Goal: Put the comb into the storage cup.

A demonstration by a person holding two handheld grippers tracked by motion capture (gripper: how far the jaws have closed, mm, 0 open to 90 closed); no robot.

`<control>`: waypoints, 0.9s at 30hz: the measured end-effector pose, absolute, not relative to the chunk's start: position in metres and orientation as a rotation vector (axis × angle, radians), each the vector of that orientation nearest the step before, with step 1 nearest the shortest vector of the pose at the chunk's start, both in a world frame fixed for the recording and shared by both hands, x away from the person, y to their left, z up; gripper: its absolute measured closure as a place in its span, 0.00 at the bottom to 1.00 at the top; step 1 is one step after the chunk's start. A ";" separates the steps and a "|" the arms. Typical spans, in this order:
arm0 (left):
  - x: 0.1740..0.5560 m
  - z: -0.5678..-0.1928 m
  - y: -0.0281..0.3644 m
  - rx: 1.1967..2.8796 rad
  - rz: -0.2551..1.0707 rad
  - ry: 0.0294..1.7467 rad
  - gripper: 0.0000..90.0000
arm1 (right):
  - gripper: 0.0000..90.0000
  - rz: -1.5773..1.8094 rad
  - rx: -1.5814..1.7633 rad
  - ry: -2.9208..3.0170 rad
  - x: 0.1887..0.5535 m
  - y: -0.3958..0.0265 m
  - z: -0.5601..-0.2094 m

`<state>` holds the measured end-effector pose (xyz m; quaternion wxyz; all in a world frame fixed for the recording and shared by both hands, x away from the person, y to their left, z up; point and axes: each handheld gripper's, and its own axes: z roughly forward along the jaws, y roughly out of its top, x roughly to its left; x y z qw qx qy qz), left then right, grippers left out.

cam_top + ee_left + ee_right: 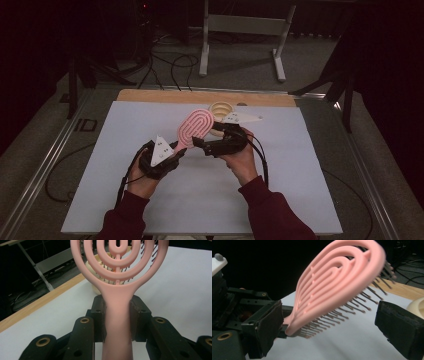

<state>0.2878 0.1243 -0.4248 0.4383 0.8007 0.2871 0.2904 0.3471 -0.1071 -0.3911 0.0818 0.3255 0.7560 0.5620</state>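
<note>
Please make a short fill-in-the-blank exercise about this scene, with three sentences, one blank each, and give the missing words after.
1. The left gripper is shut on the ____ of the pink hairbrush.
2. The right gripper has its jaws ____, one on each side of the brush head, and they do not touch it.
3. Behind the brush, a cream-coloured ____ stands on the white table cover, near the wooden edge.

Missing words: handle; open; bowl
</note>
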 end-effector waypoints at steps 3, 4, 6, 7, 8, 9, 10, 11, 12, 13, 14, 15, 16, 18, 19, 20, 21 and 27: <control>0.287 -0.424 0.123 1.989 0.725 0.694 0.78 | 0.08 1.683 0.972 2.258 0.348 -0.105 -0.390; 0.286 -0.424 0.123 1.989 0.730 0.686 0.78 | 0.08 1.688 0.976 2.259 0.349 -0.104 -0.389; 0.286 -0.424 0.122 1.991 0.735 0.683 0.78 | 0.09 1.698 0.988 2.268 0.349 -0.103 -0.389; 0.285 -0.424 0.122 1.989 0.735 0.683 0.78 | 0.09 1.698 0.986 2.271 0.350 -0.102 -0.389; 0.285 -0.424 0.122 1.989 0.735 0.683 0.78 | 0.09 1.698 0.986 2.271 0.350 -0.102 -0.389; 0.285 -0.424 0.122 1.985 0.737 0.675 0.78 | 0.10 1.691 0.987 2.274 0.350 -0.102 -0.389; 0.284 -0.424 0.122 1.985 0.737 0.672 0.77 | 0.14 1.691 1.003 2.286 0.350 -0.101 -0.389; 0.284 -0.424 0.122 1.985 0.737 0.672 0.78 | 0.14 1.691 1.003 2.286 0.350 -0.101 -0.389; 0.284 -0.424 0.121 1.981 0.738 0.667 0.78 | 0.16 1.697 1.011 2.290 0.351 -0.101 -0.389; 0.283 -0.424 0.121 1.980 0.739 0.659 0.77 | 0.20 1.713 1.021 2.295 0.351 -0.101 -0.389; 0.283 -0.424 0.121 1.976 0.740 0.655 0.77 | 0.23 1.717 1.024 2.294 0.351 -0.102 -0.389; 0.283 -0.424 0.121 1.976 0.740 0.655 0.78 | 0.23 1.717 1.024 2.294 0.351 -0.102 -0.389; 0.282 -0.424 0.120 1.971 0.740 0.650 0.78 | 0.25 1.725 1.020 2.296 0.351 -0.102 -0.389; 0.282 -0.424 0.120 1.970 0.744 0.645 0.78 | 0.38 1.739 1.017 2.297 0.350 -0.103 -0.388; 0.282 -0.424 0.120 1.974 0.743 0.643 0.77 | 0.42 1.750 1.019 2.293 0.350 -0.104 -0.388; 0.282 -0.424 0.119 1.976 0.742 0.641 0.77 | 0.46 1.766 1.019 2.293 0.350 -0.105 -0.387; 0.282 -0.424 0.119 1.979 0.743 0.639 0.77 | 0.50 1.774 1.015 2.293 0.350 -0.105 -0.387; 0.282 -0.426 0.118 1.987 0.752 0.632 0.77 | 0.57 1.789 1.024 2.329 0.349 -0.105 -0.387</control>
